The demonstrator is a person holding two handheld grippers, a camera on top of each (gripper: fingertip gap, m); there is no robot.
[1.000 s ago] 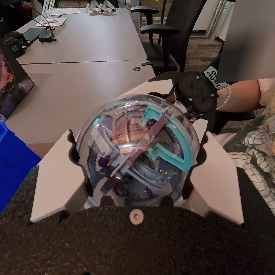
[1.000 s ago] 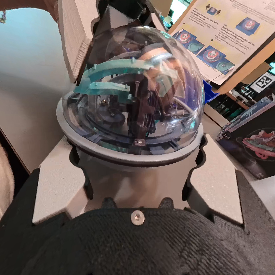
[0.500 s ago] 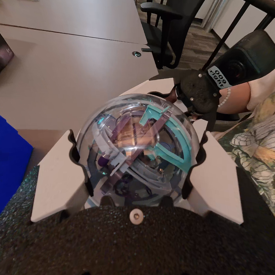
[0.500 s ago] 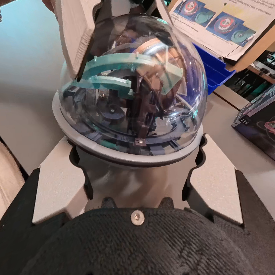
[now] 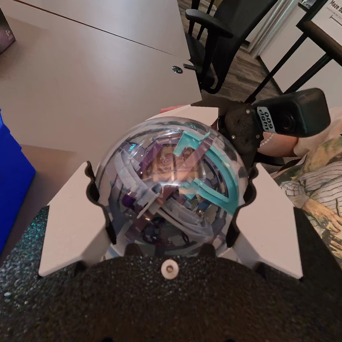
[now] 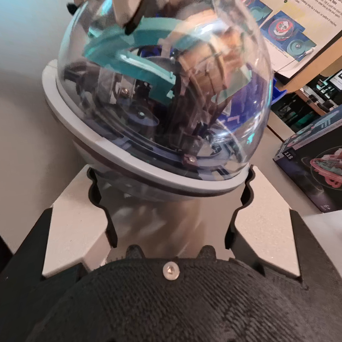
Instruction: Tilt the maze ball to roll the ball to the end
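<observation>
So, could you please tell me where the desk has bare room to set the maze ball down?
The broad grey desk beyond the maze ball lies bare, from the blue bin across to the office chair. It is crowded on the other side, around the dark game box and instruction board.

Writing shows on five things around the worktop

Left wrist view: a white sticker on a black camera at right, and a white sign at upper right. Right wrist view: an illustrated instruction sheet at upper right, and a small label on a dark box at right.
</observation>
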